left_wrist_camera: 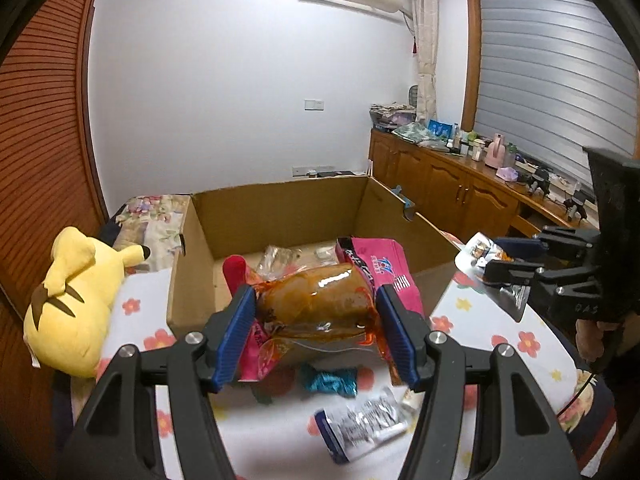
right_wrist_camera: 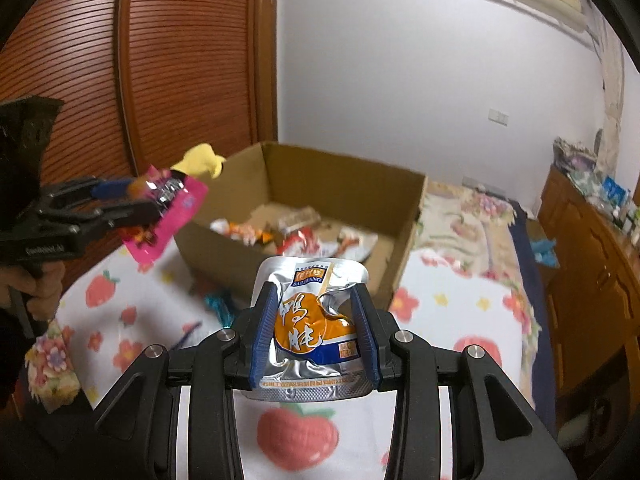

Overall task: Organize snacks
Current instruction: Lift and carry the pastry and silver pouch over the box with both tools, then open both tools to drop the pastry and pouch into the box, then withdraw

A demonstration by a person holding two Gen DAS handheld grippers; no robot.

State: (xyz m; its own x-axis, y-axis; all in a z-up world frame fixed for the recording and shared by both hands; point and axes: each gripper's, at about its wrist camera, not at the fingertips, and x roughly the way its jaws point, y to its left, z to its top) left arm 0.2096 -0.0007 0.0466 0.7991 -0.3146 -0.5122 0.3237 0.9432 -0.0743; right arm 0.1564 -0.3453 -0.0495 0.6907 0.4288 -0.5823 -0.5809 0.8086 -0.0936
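Observation:
In the left wrist view my left gripper [left_wrist_camera: 316, 308] is shut on a pink-edged clear packet [left_wrist_camera: 312, 292] of brown braised food, held in the air in front of the open cardboard box [left_wrist_camera: 280, 208]. My right gripper [right_wrist_camera: 314, 300] is shut on a silver and orange pouch [right_wrist_camera: 308, 324], also held above the bed and short of the box [right_wrist_camera: 344, 184]. Each gripper shows in the other's view: the right gripper [left_wrist_camera: 492, 258] with its silver pouch [left_wrist_camera: 474, 252], and the left gripper [right_wrist_camera: 166, 198] with its pink packet [right_wrist_camera: 180, 210]. Several snack packets [right_wrist_camera: 296, 232] lie inside the box.
A flower-print sheet [left_wrist_camera: 520, 340] covers the bed, and on it lie a silver and blue packet [left_wrist_camera: 360, 428] and a teal candy [left_wrist_camera: 328, 378]. A yellow plush toy [left_wrist_camera: 76, 300] lies left of the box. Wooden cabinets [left_wrist_camera: 460, 188] with clutter line the right wall.

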